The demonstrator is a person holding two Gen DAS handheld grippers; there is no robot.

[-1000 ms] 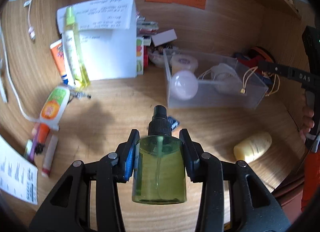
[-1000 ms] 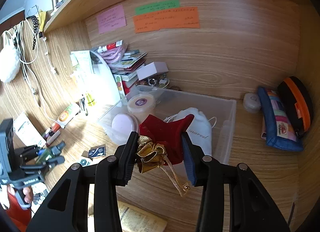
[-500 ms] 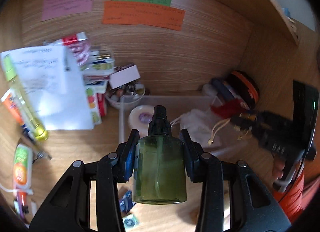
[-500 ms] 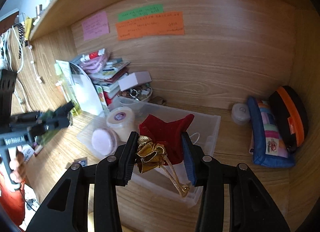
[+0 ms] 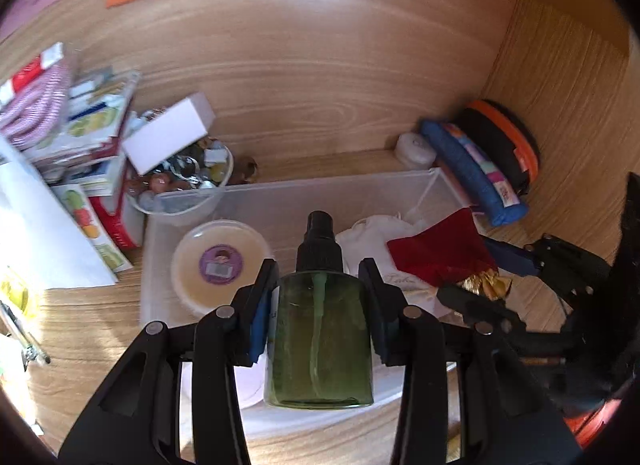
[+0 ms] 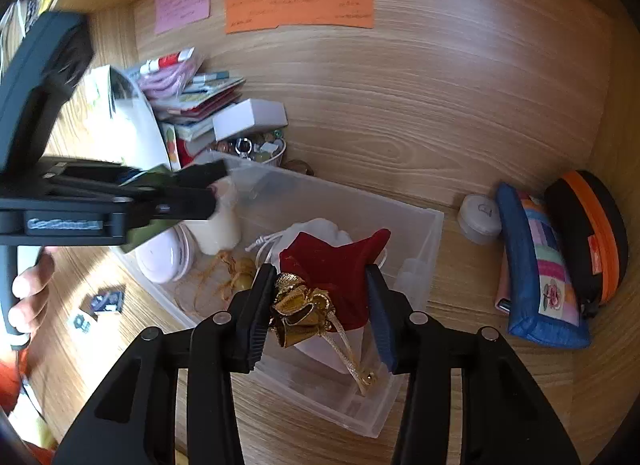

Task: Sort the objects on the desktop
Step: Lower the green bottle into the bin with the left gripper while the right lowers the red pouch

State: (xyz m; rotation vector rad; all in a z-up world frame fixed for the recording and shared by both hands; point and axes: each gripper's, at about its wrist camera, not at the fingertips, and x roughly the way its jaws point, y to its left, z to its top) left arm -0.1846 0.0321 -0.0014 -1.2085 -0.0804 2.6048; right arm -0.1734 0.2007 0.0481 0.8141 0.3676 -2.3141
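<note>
1. Left wrist view: the left gripper [image 5: 318, 301] is clamped tight on a translucent green plastic spray bottle with a black pump top [image 5: 320, 329], pads pressed against both its sides, nozzle pointing forward.
2. Straight ahead of and below those fingers sits the clear plastic storage bin [image 5: 280, 195]; the bottle hangs above its near half.
3. Inside the bin, ahead and to the left of the bottle, there's a round cream tub with a purple label [image 5: 220, 261]; ahead and to the right, a white drawstring cloth bag [image 5: 368, 237].
4. Far right of the bottle, the right gripper [image 5: 486, 271] comes in carrying a dark red velvet pouch with a gold bow [image 5: 438, 251], over the bin's right end.
5. Right wrist view: the right gripper [image 6: 318, 307] has the red pouch [image 6: 332, 269] between its fingers, and the jaws are opening; both pads look still in contact with the cloth.
6. The pouch hangs above the bin [image 6: 420, 241], right over the white bag [image 6: 316, 229], its gold cord dangling down towards the near wall.
7. Off to the left of the fingers, the left gripper [image 6: 208, 189] reaches over the bin's far-left corner, blurred, a bare hand [image 6: 30, 293] on its handle.
</note>
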